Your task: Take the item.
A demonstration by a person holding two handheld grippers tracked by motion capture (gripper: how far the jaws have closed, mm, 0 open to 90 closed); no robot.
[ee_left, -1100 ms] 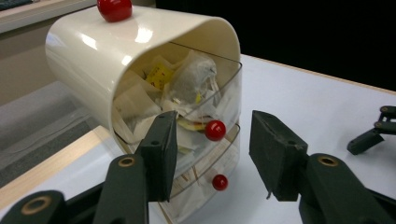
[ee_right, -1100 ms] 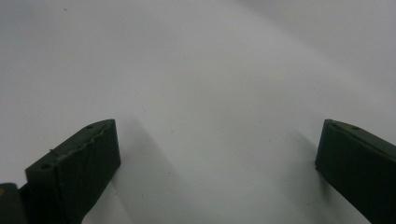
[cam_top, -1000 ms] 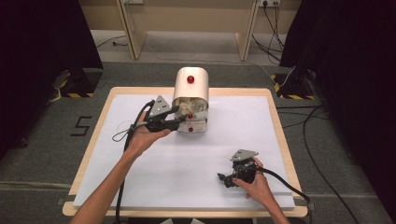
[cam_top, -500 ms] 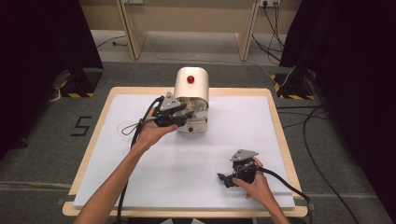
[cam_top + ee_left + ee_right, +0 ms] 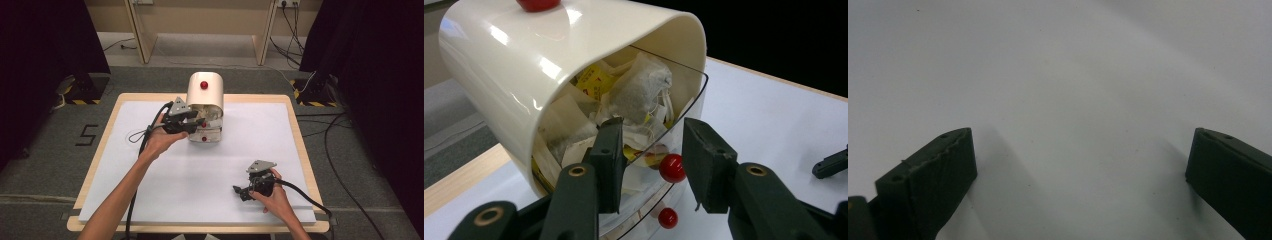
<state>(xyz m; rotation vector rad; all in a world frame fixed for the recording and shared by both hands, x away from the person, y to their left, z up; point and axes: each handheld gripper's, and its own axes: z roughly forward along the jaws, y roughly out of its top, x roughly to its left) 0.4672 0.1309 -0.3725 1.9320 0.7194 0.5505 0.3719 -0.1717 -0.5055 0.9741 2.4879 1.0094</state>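
Now the left gripper (image 5: 649, 152) has just been narrowing its jaws around the red knob (image 5: 672, 168) on the clear drawer front of the cream dispenser (image 5: 205, 95) at the table's (image 5: 300, 150) far middle, pads not yet pressing it, so a pull looks imminent. Tea bags (image 5: 639, 90) crowd behind the knob, while the right gripper (image 5: 248, 189) rests wide open and empty near the front right edge.

Left tool (image 5: 192, 121) jaws closing, still apart; right tool (image 5: 248, 190) wide.

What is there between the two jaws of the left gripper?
In the left gripper view, the upper red knob of the clear drawer sits between the left gripper jaws, which have been closing, pads not yet touching it.
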